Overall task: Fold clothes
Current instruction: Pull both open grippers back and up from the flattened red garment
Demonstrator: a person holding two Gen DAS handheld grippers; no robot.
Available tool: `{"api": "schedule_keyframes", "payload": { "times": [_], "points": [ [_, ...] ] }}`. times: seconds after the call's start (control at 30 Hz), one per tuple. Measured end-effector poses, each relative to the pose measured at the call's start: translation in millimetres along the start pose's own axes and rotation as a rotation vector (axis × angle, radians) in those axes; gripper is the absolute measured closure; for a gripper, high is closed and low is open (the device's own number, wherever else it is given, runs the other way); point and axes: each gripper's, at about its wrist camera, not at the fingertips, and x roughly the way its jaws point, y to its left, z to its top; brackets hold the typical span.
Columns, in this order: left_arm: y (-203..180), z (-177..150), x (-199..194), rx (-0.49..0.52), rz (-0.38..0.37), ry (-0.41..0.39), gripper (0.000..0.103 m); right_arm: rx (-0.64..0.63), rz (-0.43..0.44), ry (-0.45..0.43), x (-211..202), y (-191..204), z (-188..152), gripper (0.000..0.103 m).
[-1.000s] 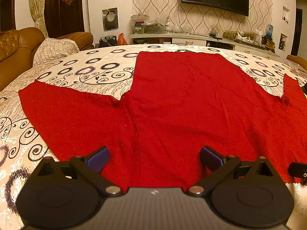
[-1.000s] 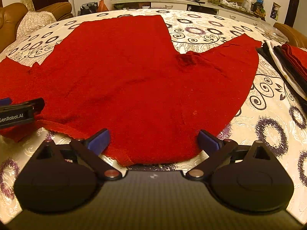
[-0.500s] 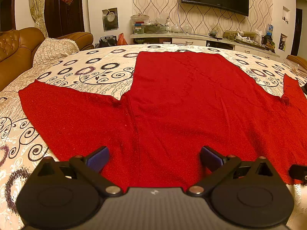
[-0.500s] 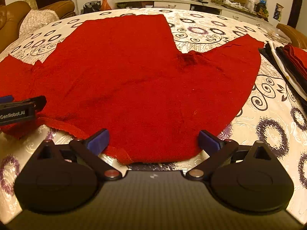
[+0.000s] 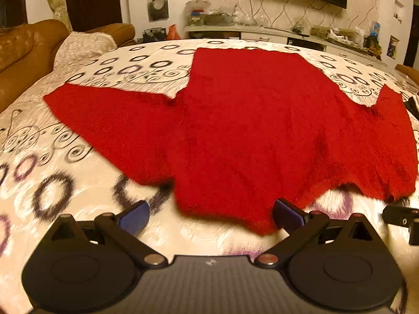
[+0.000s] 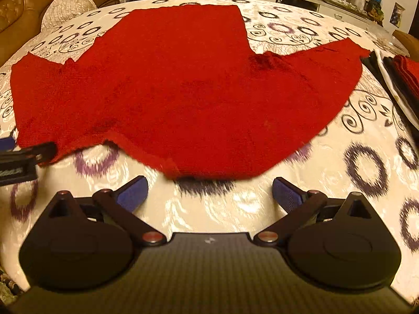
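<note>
Left wrist view shows the red sweater [image 5: 251, 130] spread flat, unfolded, sleeves out, on the patterned bed cover [image 5: 65, 196]; both the left tool [image 5: 209, 216] and the right tool [image 6: 209, 191] gape wide and empty short of its near edge, so the next move likely calls for pinching a sleeve or edge to fold inward.

Red sweater [image 5: 248, 130] flat, probably unfolded

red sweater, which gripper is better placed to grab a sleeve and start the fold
Left, narrowly. The left gripper already has the red sweater's near edge between its open fingers; the right gripper is open over bare bedspread, short of the edge.
</note>
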Motion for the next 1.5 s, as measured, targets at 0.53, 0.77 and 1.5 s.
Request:
{"api": "schedule_keyframes", "payload": {
  "times": [0.53,0.77,1.5],
  "points": [
    [-7,15,3,0.039,0.055,0.055,0.0,0.085,-0.126,0.044,9,-37,26,0.0],
    [3,14,0,0.038,0.081,0.081,0.0,0.012,-0.17,0.078,3,-54,20,0.0],
    [-2,-2,-83,-0.129,-0.026,0.102,0.0,0.067,0.05,-0.022,-78,-14,2,0.0]
  ]
}}
